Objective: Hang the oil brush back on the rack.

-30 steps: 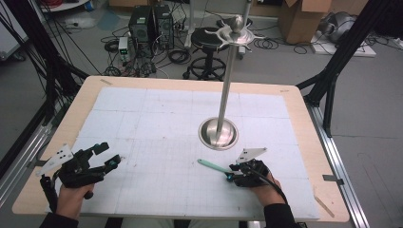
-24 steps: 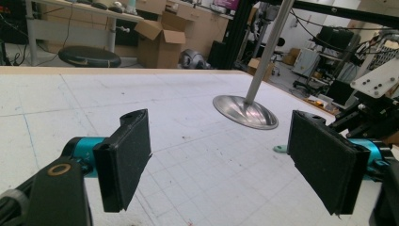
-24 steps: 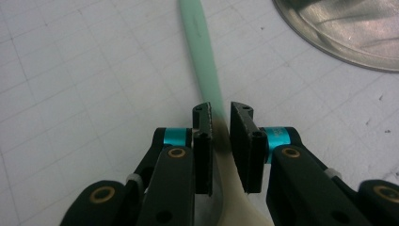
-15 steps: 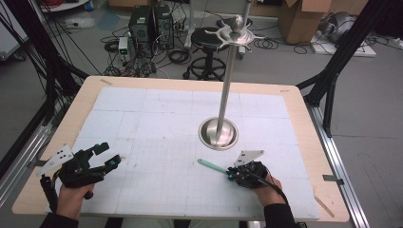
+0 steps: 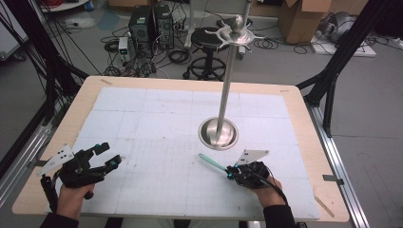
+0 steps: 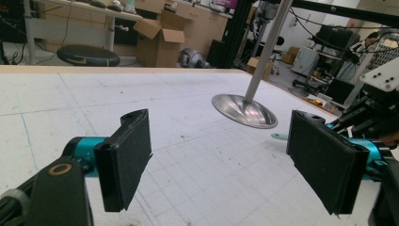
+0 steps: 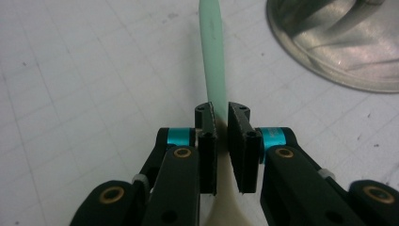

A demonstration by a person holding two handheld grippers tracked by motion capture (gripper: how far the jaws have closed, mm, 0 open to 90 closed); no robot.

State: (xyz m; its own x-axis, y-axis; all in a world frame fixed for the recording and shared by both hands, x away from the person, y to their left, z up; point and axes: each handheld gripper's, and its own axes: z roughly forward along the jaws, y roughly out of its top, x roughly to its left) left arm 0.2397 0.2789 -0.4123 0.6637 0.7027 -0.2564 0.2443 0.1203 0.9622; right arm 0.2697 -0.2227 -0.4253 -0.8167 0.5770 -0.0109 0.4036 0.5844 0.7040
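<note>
A slim pale green utensil handle (image 7: 214, 56) lies on the white gridded mat, pointing toward the metal stand's round base (image 7: 339, 47). My right gripper (image 7: 221, 113) has just been closing, and its pads now press on that handle from both sides. From above, the green handle (image 5: 211, 162) sticks out up-left of the right gripper (image 5: 229, 171), just below the stand base (image 5: 218, 133). My left gripper (image 5: 110, 154) rests at the near left of the table. Its jaws (image 6: 221, 155) are wide open with nothing between them.
A tall metal pole rises from the stand base (image 6: 242, 110) at mid-table and carries a hooked disc top (image 5: 236, 34). The wooden table edge (image 5: 304, 118) frames the mat. Beyond the table are a stool, computer cases, cables and cardboard boxes on the floor.
The right gripper's jaws have drawn in around the green handle, and the hand has barely shifted. The left gripper has stayed where it was.
</note>
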